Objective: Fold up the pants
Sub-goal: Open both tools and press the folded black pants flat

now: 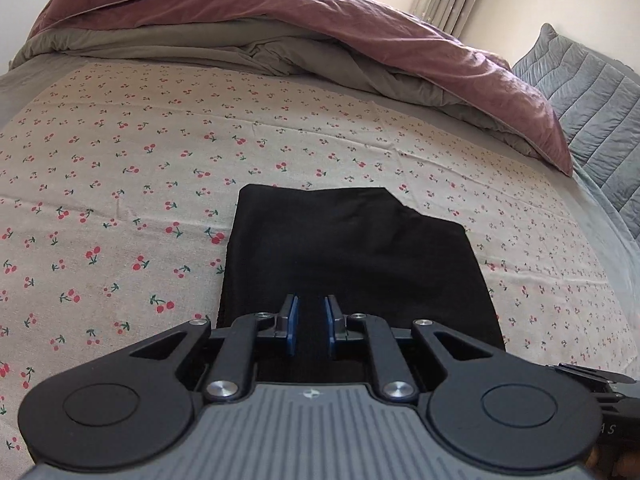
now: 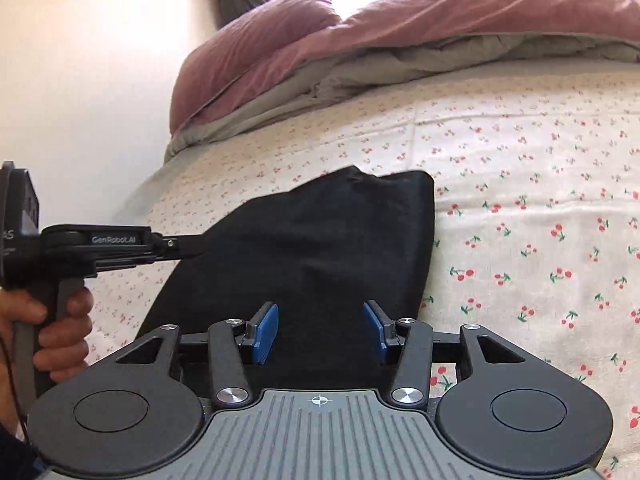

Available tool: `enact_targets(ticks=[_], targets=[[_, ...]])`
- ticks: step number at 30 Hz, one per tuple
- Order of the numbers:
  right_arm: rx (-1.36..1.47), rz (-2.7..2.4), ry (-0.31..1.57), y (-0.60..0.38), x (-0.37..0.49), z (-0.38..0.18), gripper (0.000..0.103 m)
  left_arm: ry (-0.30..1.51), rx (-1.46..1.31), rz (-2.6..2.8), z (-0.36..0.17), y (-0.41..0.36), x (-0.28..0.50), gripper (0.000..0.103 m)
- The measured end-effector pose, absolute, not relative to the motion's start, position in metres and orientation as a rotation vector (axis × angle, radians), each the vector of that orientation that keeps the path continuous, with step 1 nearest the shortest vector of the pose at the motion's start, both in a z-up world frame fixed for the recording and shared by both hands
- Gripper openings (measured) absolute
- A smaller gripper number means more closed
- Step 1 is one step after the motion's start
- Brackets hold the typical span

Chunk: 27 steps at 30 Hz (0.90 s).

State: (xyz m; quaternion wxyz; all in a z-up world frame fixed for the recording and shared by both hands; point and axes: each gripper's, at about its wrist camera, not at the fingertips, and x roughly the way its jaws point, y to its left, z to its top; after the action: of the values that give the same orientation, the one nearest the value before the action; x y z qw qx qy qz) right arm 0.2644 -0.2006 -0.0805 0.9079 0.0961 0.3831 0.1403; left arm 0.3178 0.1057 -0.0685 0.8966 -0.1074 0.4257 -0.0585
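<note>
Nearest the left wrist camera, the left tool (image 1: pixel 311 322) points down over the near end of the black pants (image 1: pixel 348 256), its blue pads (image 1: pixel 294 320) drawn close with only a narrow gap between them and no cloth caught there. Folded into a compact dark block, the pants lie flat on the bed (image 1: pixel 120 184), on a pale sheet printed with small red cherries. At the far end one corner of the block steps in, so the edge is uneven. From the right wrist view, the right tool (image 2: pixel 320 330) hovers above the same pants (image 2: pixel 304 248) with its pads spread apart and nothing pinched. A hand (image 2: pixel 48 332) grips the handle of the left tool (image 2: pixel 192 246) at the left, its tip reaching the pants' left edge. Beyond, a mauve and grey duvet (image 1: pixel 248 28) lies bunched along the far side of the bed, and a grey quilted cushion (image 1: pixel 588 92) sits at the right.
</note>
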Motion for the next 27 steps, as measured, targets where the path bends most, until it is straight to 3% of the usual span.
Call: enact_targets(ticks=[4, 11, 13, 15, 19, 21, 27], targets=[[0.244, 0.252, 0.851, -0.209, 0.269, -0.110, 0.032, 0.930, -0.221, -0.080, -0.085, 0.109, 0.322, 0.004], [0.173, 0.254, 0.856, -0.202, 0.265, -0.107, 0.032, 0.921, -0.229, -0.054, -0.078, 0.110, 0.317, 0.004], [0.179, 0.260, 0.857, -0.203, 0.264, -0.105, 0.033, 0.906, -0.219, -0.023, -0.074, 0.110, 0.314, 0.011], [0.215, 0.268, 0.861, -0.208, 0.266, -0.104, 0.035, 0.896, -0.205, -0.009, -0.071, 0.112, 0.312, 0.026], [0.248, 0.257, 0.860, -0.217, 0.267, -0.096, 0.037, 0.904, -0.193, 0.011, -0.073, 0.117, 0.313, 0.028], [0.268, 0.247, 0.857, -0.223, 0.268, -0.093, 0.037, 0.907, -0.169, 0.038, -0.075, 0.118, 0.313, 0.045], [0.354, 0.223, 0.869, -0.238, 0.278, -0.100, 0.039, 0.929, -0.294, -0.017, -0.085, 0.129, 0.318, 0.054]])
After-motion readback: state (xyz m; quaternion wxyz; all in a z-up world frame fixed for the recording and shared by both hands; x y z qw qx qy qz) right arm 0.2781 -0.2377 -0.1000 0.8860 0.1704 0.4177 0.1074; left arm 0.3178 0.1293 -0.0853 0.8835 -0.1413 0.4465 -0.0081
